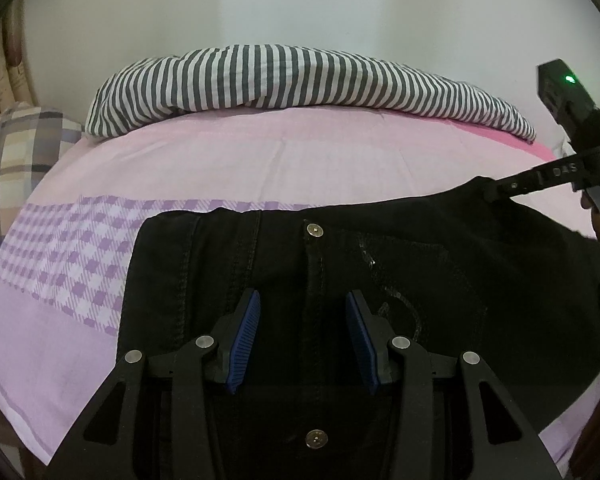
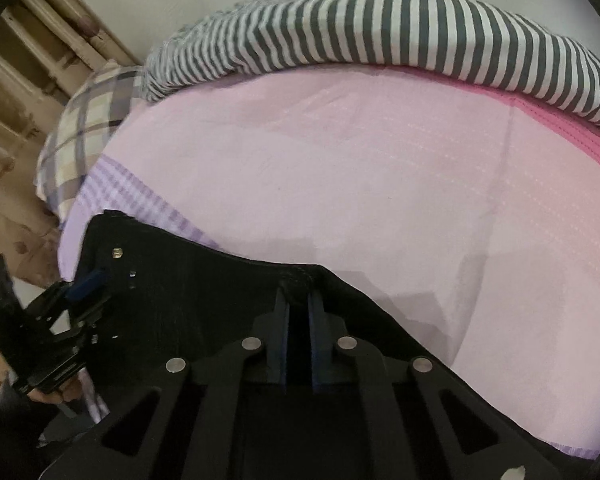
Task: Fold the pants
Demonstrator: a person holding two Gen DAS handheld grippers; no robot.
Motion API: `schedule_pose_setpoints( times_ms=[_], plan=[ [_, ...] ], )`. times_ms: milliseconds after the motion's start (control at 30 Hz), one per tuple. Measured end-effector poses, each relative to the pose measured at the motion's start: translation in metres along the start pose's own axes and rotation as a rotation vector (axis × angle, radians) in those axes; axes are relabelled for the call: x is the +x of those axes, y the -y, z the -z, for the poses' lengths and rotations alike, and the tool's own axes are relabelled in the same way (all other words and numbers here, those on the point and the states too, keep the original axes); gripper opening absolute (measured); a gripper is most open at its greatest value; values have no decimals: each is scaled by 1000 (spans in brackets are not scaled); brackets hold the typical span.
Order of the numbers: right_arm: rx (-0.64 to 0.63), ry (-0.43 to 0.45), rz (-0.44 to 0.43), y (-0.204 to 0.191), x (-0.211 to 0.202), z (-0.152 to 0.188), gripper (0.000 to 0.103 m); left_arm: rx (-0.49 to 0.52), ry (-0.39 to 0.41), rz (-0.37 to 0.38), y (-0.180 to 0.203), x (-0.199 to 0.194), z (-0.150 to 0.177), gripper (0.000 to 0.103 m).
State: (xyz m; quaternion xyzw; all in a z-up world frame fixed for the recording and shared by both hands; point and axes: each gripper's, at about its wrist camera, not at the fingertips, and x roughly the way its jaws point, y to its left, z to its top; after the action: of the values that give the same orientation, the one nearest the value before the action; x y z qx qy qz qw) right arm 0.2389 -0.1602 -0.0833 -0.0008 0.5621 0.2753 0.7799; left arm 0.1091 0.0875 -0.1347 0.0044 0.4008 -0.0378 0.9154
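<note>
Black pants (image 1: 420,264) lie flat on a pink bed sheet (image 1: 260,160), waist end up, with metal fly buttons showing. My left gripper (image 1: 302,300) hovers over the fly seam, its blue pads apart and the cloth lying flat beneath them. In the right wrist view the left gripper (image 2: 88,280) sits at the pants' left end. My right gripper (image 2: 298,296) is shut on a raised pinch of the pants (image 2: 204,288) at their far edge. From the left wrist view the right gripper (image 1: 496,192) bites that same edge at the right.
A grey-and-white striped blanket (image 1: 300,76) is bunched along the far side of the bed against the wall. A plaid pillow (image 1: 16,152) lies at the left end, with a curtain (image 2: 20,80) behind it. Bare pink sheet (image 2: 380,160) stretches beyond the pants.
</note>
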Motion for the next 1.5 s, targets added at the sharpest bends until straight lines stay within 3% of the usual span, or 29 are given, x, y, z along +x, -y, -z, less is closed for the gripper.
schedule_pose_setpoints(
  times_ms=[233, 433, 567, 700, 867, 1000, 1100, 1300, 1367, 1500],
  plan=[
    [42, 17, 52, 2, 14, -3, 7, 7, -11, 3, -3, 3, 3, 46],
    [110, 55, 100, 5, 12, 6, 30, 16, -18, -19, 1, 3, 3, 46],
    [162, 160, 144, 0, -13, 19, 34, -3, -40, -21, 4, -5, 0, 46],
    [196, 232, 141, -5, -43, 46, 37, -8, 2, 46, 17, -28, 1, 48],
    [261, 221, 139, 4, -62, 94, 38, 80, 10, 151, 52, -39, 9, 51],
    [320, 199, 169, 23, -69, 130, 38, 126, -50, 167, 73, -27, 22, 51],
    [364, 193, 211, 41, -76, 153, 38, 141, -90, 139, 76, -14, 32, 51],
    [477, 220, 311, 101, -106, 196, 36, 158, -90, 107, 81, -14, 36, 51],
    [519, 237, 296, 119, -117, 207, 27, 148, -95, 97, 82, -13, 35, 51],
    [598, 266, 327, 155, -138, 229, 25, 146, -102, 76, 84, -11, 34, 52]
  ],
)
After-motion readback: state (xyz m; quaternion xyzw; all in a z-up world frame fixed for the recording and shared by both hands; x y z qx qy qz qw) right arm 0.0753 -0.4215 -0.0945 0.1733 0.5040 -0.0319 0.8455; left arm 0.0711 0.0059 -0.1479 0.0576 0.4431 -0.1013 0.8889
